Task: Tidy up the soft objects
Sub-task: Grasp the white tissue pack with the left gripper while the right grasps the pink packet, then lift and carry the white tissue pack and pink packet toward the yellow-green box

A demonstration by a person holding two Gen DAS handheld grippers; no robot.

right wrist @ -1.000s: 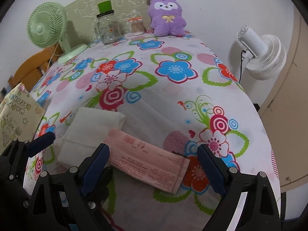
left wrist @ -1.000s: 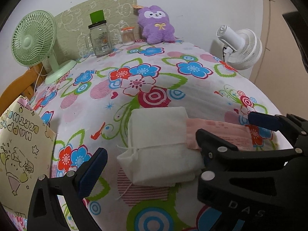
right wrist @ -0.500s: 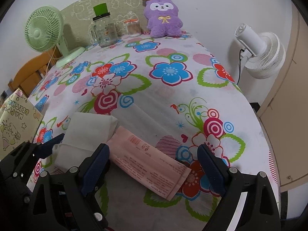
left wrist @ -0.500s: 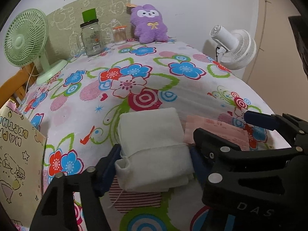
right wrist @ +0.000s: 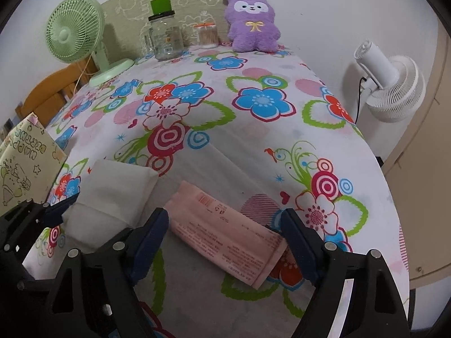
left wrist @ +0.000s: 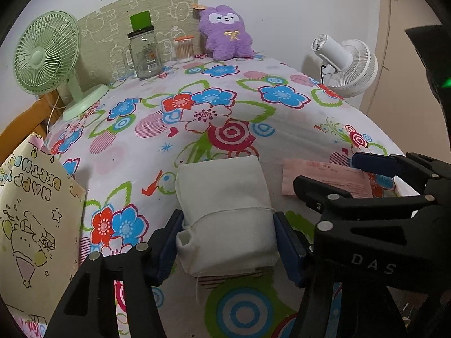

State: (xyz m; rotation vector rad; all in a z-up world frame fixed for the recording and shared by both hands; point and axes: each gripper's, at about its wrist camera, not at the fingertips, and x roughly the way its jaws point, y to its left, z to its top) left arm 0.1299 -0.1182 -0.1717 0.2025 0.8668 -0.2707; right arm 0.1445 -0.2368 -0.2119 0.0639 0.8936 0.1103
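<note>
Now the left hand-held gripper [left wrist: 228, 239] had closed from wide open onto the white pouch [left wrist: 225, 214] on the desk [left wrist: 282, 118], readying a lift; the right hand-held gripper [right wrist: 224, 239], released, straddled the pink packet [right wrist: 225, 231] beside it.

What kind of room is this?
Probably a room in someone's home: a table with a flowery cloth, a purple plush toy by the wall, and a green desk fan.

Left tongs [left wrist: 227, 243] low, pads closed in on both sides; right tongs [right wrist: 225, 239] spread wide, low.
</note>
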